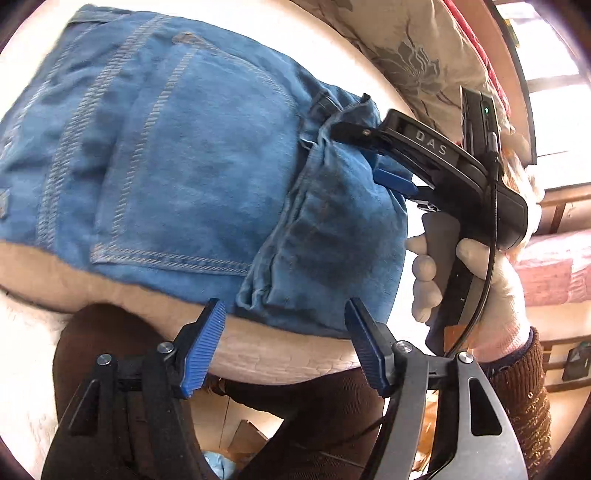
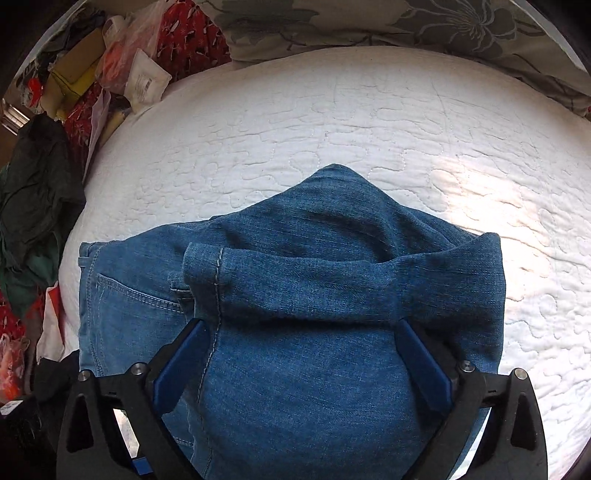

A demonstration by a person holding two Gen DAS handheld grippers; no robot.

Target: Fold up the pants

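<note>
Blue denim pants (image 1: 177, 166) lie folded on a white quilted bed (image 1: 295, 354). In the left wrist view my left gripper (image 1: 284, 325) is open and empty, just off the near edge of the pants. The right gripper (image 1: 388, 173), held by a gloved hand (image 1: 491, 295), has its blue pads pushed into the folded layers at the pants' right end. In the right wrist view the pants (image 2: 332, 280) fill the middle, with a folded leg lying across between the wide-apart fingers of my right gripper (image 2: 306, 354). The bed (image 2: 332, 122) spreads beyond.
A floral pillow (image 2: 369, 22) lies at the far edge of the bed. Bags, red cloth and dark clothes (image 2: 37, 192) are piled off the bed's left side. My dark trousers (image 1: 314, 424) and a wooden bed frame (image 1: 561, 369) are near the front.
</note>
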